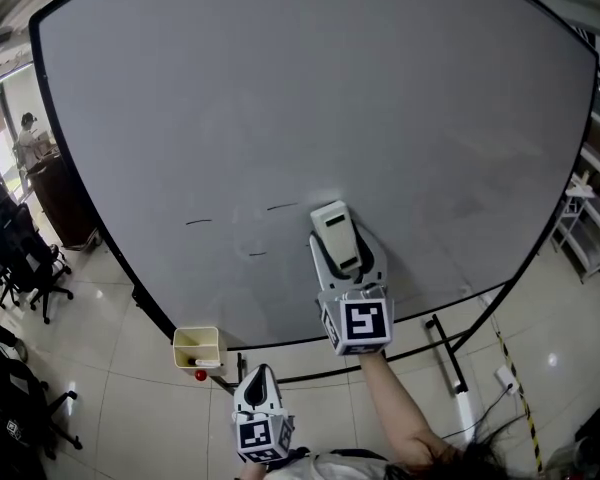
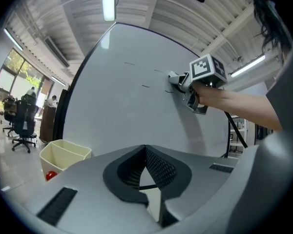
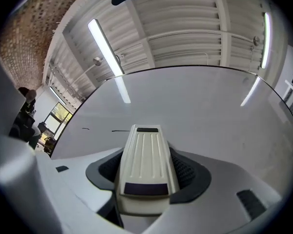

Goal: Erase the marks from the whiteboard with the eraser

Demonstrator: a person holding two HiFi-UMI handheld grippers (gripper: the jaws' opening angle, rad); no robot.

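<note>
Your right gripper [image 1: 346, 268] is clamped on the eraser [image 1: 335, 226]; its jaws grip the cream body from both sides, ribbed back towards the camera; the eraser's far end rests against the whiteboard [image 1: 400, 98], in the lower middle of the board; your forearm [image 1: 400, 408] reaches up to it from the bottom edge of the head view.

Three short dark marks [image 1: 198, 221] are on the board, all to the left of the eraser; the closest stroke lies just beside the eraser's top end, one sits a little lower, and the third is farther left.

Your left gripper [image 1: 260, 393] hangs low, below the board's bottom edge and well apart from the eraser; its jaws are pressed together at the tips with nothing between them.

A cream tub [image 1: 198, 346] sits at the board's lower left edge, near your left gripper; office chairs [image 1: 25, 258] stand on the floor at far left.
</note>
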